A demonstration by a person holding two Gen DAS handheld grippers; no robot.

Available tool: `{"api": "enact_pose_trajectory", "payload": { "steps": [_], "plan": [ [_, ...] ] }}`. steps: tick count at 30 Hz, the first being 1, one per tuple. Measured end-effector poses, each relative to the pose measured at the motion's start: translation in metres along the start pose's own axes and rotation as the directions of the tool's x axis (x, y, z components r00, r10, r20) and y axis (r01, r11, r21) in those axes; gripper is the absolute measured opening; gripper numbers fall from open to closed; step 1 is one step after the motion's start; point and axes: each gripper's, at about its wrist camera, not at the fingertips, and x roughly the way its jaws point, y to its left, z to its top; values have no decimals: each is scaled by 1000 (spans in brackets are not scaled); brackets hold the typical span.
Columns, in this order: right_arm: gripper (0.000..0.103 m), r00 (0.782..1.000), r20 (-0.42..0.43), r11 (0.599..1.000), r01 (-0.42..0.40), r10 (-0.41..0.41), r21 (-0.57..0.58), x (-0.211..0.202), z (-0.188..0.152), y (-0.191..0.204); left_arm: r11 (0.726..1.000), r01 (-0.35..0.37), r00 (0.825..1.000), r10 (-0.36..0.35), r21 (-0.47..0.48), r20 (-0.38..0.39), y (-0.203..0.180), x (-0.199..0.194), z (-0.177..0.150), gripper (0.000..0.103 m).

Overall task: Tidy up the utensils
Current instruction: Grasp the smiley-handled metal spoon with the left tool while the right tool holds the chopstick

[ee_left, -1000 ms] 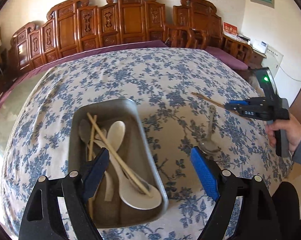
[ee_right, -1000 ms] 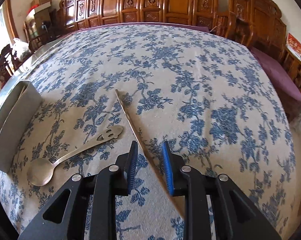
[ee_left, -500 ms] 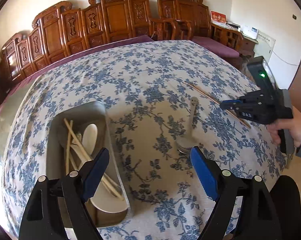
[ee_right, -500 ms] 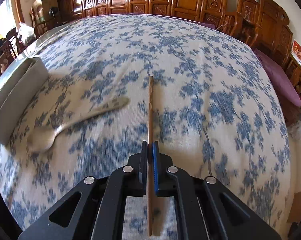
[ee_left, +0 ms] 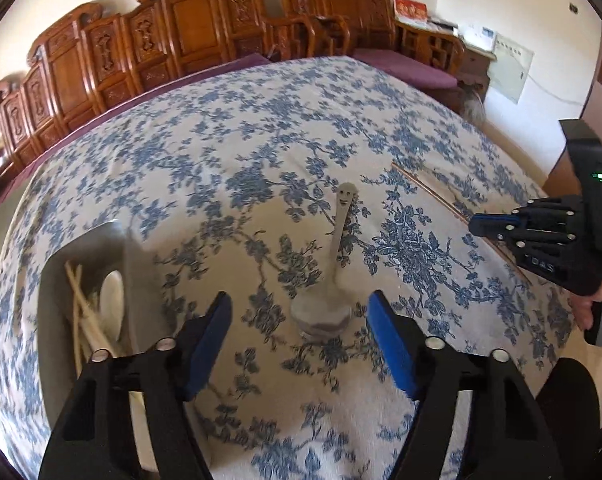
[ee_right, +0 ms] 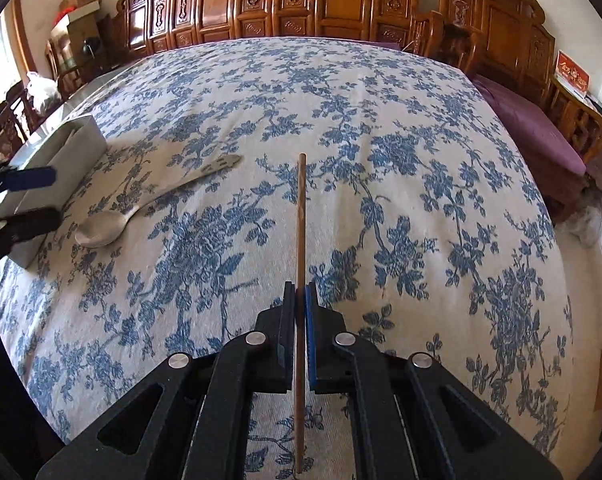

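Observation:
A metal spoon with a smiley face on its handle lies on the flowered tablecloth, also seen from the right wrist. My left gripper hovers over its bowl. The jaws are closing, the bowl lies between them, and the pads do not touch it. My right gripper is shut on a wooden chopstick, which points forward above the cloth. From the left wrist, that gripper and its chopstick appear at the right. A metal tray at the left holds several chopsticks and a white spoon.
The tray stands near the table's left edge in the right wrist view. Carved wooden chairs ring the far side of the table. A person's hand grips the right tool. A purple cushion lies on a seat at the right.
My left gripper has moved right from over the tray to over the metal spoon, and its jaws have narrowed. My right gripper has shut on the chopstick and swung it straight ahead.

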Motion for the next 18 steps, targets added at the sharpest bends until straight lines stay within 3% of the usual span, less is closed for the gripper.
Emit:
{"api": "enact_pose_trajectory", "payload": {
  "steps": [5,15,18],
  "plan": [
    [6,1000,-2,1000,-4,4,9,3,-2,-3,999,22,999,-20,40,-50,-7,28,12,37],
    [6,1000,-2,1000,3,-3,-5,3,-3,-3,998,61,988,-55,33,-142,-13,70,26,19],
    [6,1000,-2,1000,-2,2,0,3,-3,-4,998,58,989,-53,34,-138,-15,72,27,15]
  ]
}}
